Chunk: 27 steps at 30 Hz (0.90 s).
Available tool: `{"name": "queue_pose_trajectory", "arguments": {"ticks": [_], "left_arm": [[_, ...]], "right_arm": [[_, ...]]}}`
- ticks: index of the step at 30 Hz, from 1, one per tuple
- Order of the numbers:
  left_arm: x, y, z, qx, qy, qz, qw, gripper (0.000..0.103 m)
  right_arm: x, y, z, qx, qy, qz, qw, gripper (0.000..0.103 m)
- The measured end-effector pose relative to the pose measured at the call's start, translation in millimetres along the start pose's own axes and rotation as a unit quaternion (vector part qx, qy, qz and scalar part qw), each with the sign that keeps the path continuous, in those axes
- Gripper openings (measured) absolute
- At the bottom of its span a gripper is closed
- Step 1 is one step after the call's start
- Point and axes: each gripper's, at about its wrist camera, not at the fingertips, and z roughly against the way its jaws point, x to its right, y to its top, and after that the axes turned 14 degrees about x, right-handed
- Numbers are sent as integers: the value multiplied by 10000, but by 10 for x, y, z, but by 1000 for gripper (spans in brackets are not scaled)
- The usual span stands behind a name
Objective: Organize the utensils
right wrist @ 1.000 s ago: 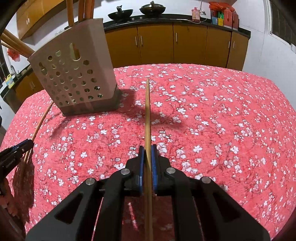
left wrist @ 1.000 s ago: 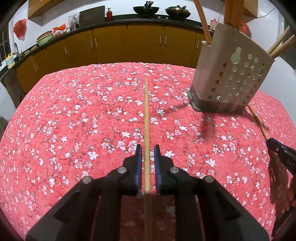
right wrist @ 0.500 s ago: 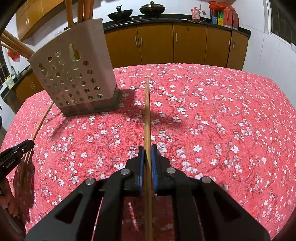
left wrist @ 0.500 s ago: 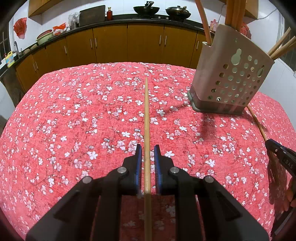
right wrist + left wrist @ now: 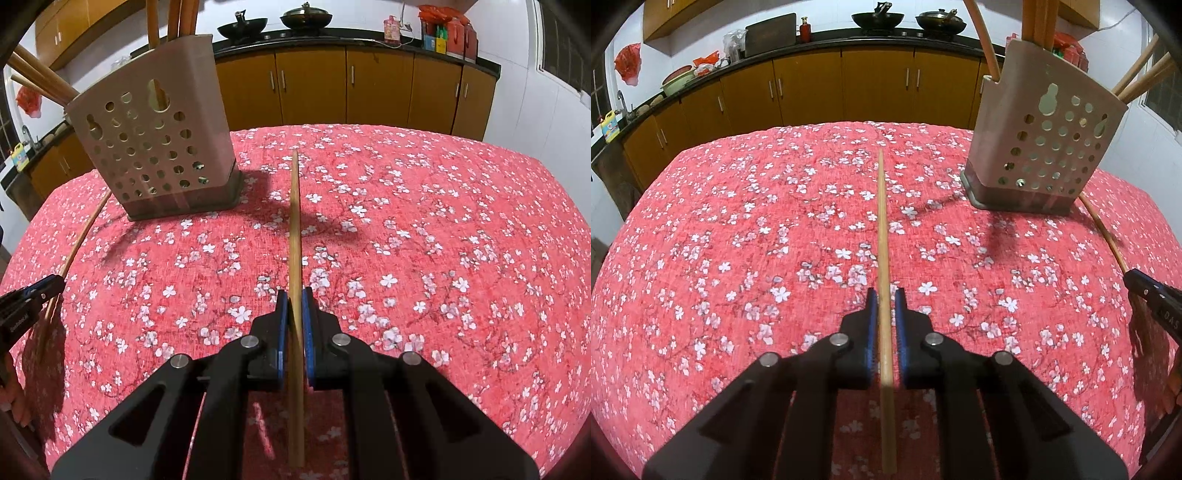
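- Wooden chopsticks are what we are sorting: we carry one in each pair of tongs, above a tabletop (image 5: 701, 258) covered in red cloth with white blossoms.
- Our left tongs (image 5: 885, 308) have just been closing and now clamp the left chopstick (image 5: 884, 229) between blue pads; it points forward, away from us.
- Our right tongs (image 5: 294, 308) are clamped on the right chopstick (image 5: 295, 221) the same way.
- A beige perforated holder (image 5: 155, 147) stands upright on the cloth between the two hands, just ahead of them.
- Several chopsticks (image 5: 1038, 22) already stand or lean in the holder, so we judge part of the sorting done.
- Neither held stick has reached the holder's opening yet; both are well apart from it.
- No other loose utensils show on the cloth, so we judge these two may be the last, though the views do not cover everything.
- Yellow kitchen cabinets (image 5: 812, 85) fill the background.
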Motion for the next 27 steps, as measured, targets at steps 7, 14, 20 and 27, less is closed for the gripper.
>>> {"name": "queue_pose_trajectory", "arguments": {"ticks": [7,14,20,27], "left_arm": [[-18,43,70,-77,-38,-25,10000,8],[-42,199,320,133,-153,-18,9998,8],[-91,373,593,463,-242,70,9986,8],[-112,496,711,649,-297,75,9974,8]], "right_arm": [[10,6,122,75,-41,18,10000,8],[37,173,416,418,7,-12,9991,8],[80,363,689,856,102,-72,9963,8],[91,357,608,667,209,-10,9976,9]]}}
